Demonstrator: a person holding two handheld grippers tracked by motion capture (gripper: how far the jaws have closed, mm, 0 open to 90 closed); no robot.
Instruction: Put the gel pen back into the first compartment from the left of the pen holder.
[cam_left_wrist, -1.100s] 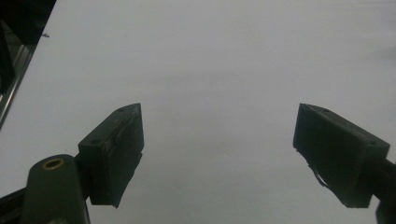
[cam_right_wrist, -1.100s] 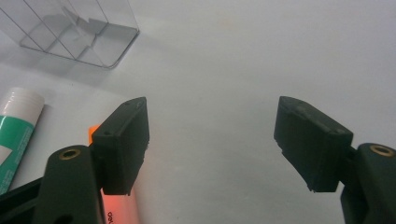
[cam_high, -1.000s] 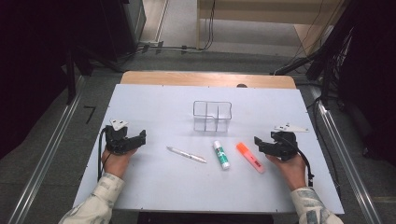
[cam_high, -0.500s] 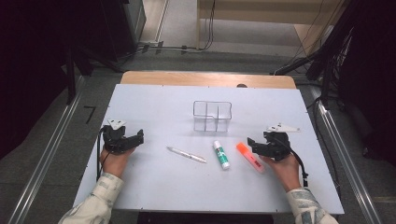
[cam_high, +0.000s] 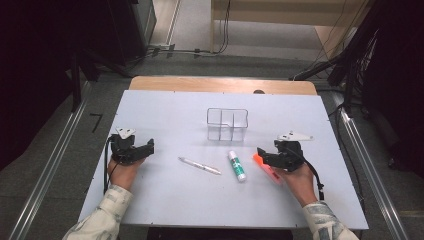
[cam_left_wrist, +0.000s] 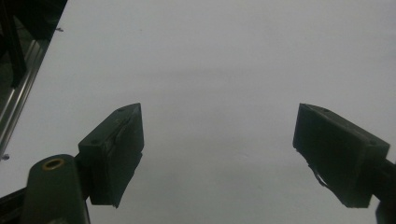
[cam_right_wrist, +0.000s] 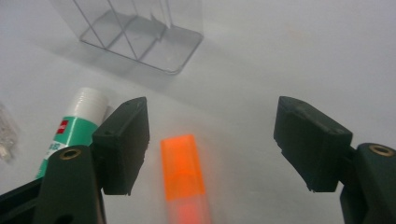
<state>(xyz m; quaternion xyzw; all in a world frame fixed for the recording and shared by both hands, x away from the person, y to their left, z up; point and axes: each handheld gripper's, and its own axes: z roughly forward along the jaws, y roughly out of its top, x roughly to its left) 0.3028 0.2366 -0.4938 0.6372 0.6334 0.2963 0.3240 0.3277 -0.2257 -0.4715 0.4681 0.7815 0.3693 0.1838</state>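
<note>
The right claw (cam_high: 261, 156) now sits lower and farther left than a second ago, over the near end of the orange marker (cam_high: 258, 160), which lies flat on the white surface (cam_high: 165, 200) where it lay before. In the right gripper view the marker (cam_right_wrist: 182, 173) lies between the spread jaws, nearer the left one, and neither jaw touches it. The glue stick (cam_high: 237, 165) lies just left of the marker, its white cap pointing toward the clear plastic box (cam_high: 227, 124) farther back. The pen (cam_high: 200, 166) lies left of the glue stick, at a slant. None of these three has moved.

The left claw (cam_high: 148, 147) has stayed near the left edge of the surface, well apart from the pen. Its jaws are spread wide with only bare surface between them.
</note>
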